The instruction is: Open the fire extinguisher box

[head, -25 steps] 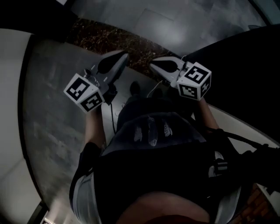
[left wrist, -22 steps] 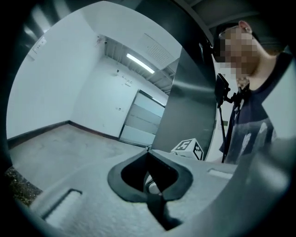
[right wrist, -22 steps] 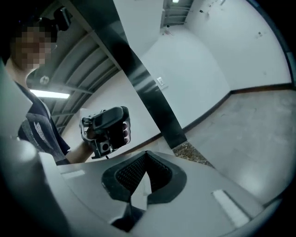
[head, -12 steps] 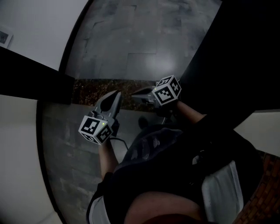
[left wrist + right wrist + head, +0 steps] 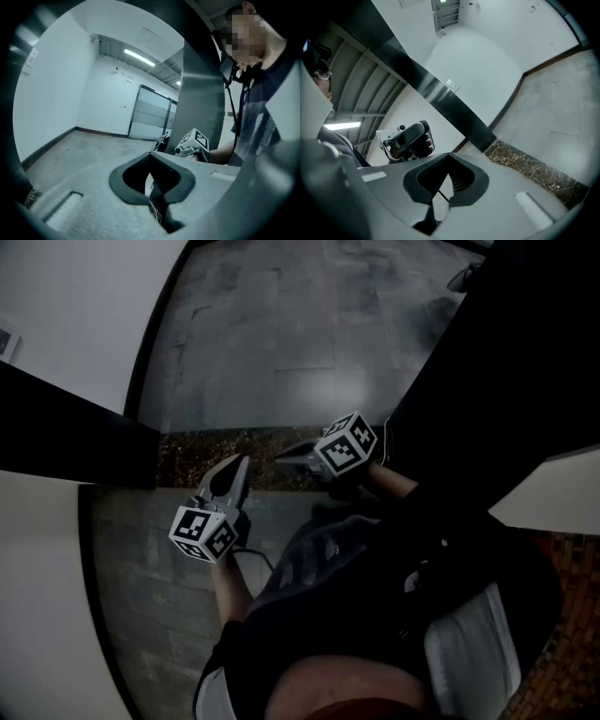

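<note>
Fire extinguisher box: not shown in any view; judged unopened, the approach outstanding. Nothing is gripped by the left tongs (image 5: 234, 471) or right tongs (image 5: 291, 455); both are fully closed.

Head view dim, underexposed, soft glare on floor tiles (image 5: 314, 390). Gripper views brighter, lit by ceiling strip light (image 5: 139, 57); heavy fisheye, dark vignetted edges, foreground soft.

Head view: I look steeply down past my own torso (image 5: 375, 606) onto the left gripper (image 5: 238, 467) and right gripper (image 5: 287, 457). Gripper views: each sits close behind its jaws, facing along them; beyond the jaw tips each catches the other gripper and the floor (image 5: 309, 334).
</note>
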A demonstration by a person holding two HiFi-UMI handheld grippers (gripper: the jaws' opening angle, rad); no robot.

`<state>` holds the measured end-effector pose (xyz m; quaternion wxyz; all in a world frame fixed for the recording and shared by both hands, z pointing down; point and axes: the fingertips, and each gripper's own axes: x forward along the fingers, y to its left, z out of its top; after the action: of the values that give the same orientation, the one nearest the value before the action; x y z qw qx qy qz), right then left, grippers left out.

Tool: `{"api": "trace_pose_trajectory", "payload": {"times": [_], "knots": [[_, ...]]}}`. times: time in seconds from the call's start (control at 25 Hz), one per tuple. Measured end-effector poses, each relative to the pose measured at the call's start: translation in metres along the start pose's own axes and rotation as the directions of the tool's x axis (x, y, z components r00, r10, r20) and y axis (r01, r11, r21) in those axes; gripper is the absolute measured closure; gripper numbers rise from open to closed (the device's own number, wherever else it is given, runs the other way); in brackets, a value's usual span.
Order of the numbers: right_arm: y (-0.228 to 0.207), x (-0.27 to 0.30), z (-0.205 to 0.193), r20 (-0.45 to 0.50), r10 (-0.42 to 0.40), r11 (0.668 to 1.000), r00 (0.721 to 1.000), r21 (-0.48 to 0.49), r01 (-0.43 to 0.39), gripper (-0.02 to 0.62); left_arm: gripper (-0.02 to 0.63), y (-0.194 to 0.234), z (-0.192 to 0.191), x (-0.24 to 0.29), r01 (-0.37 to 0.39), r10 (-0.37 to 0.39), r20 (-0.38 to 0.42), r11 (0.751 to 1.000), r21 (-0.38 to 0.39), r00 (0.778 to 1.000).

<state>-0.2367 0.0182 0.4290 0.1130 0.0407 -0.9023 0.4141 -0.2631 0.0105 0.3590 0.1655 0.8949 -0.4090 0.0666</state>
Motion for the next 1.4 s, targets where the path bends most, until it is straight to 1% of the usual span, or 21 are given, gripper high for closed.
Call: {"api": "trace_pose_trajectory", "payload": {"times": [0.12,0.24,0.36,0.56,0.72,0.8,0.88,1.04,1.24,1.4], "knots": [[0.002,0.004,0.003,-0.007,-0.012,1.0,1.0,-0.013,0.012,0.594,0.606,0.011,-0.004,-0.006,-0.025,0.025,0.006,1.0,0.013,1.0],[0.005,0.004,0.008,-0.014,-0.016,0.999,1.0,-0.038,0.015,0.594,0.606,0.008,-0.008,-0.006,-0.043,0.043,0.0,0.998,0.04,0.999],[0.006,0.0,0.015,-0.014,-0.019,0.999,1.0,-0.05,0.019,0.594,0.606,0.005,-0.013,-0.005,-0.036,0.036,-0.009,0.999,0.026,0.999],[-0.003,-0.004,0.014,0.002,-0.025,0.999,1.0,-0.029,0.025,0.594,0.606,0.011,-0.021,-0.003,-0.045,0.046,-0.029,0.999,0.029,0.999],[-0.016,-0.008,0.015,-0.005,-0.005,1.0,1.0,-0.006,0.005,0.594,0.606,0.025,-0.019,0.008,-0.086,0.088,-0.038,0.995,0.053,0.995],[-0.028,-0.013,0.027,0.006,0.005,1.0,1.0,-0.003,-0.005,0.594,0.606,0.037,-0.015,0.022,-0.109,0.112,-0.044,0.992,0.061,0.993],[-0.039,-0.018,0.043,0.019,0.012,1.0,1.0,-0.006,-0.012,0.594,0.606,0.048,-0.009,0.037,-0.122,0.125,-0.053,0.991,0.053,0.991],[-0.06,-0.032,0.079,0.036,0.023,1.0,0.999,-0.02,-0.022,0.594,0.606,0.058,0.003,0.07,-0.091,0.093,-0.058,0.996,0.024,0.994],[-0.091,-0.049,0.119,0.065,0.024,1.0,0.998,0.002,-0.024,0.594,0.606,0.076,0.017,0.108,-0.075,0.074,-0.086,0.997,-0.014,0.994],[-0.116,-0.065,0.137,0.088,0.032,0.999,0.996,0.02,-0.034,0.594,0.606,0.082,0.027,0.137,-0.078,0.078,-0.114,0.997,0.0,0.99]]}}
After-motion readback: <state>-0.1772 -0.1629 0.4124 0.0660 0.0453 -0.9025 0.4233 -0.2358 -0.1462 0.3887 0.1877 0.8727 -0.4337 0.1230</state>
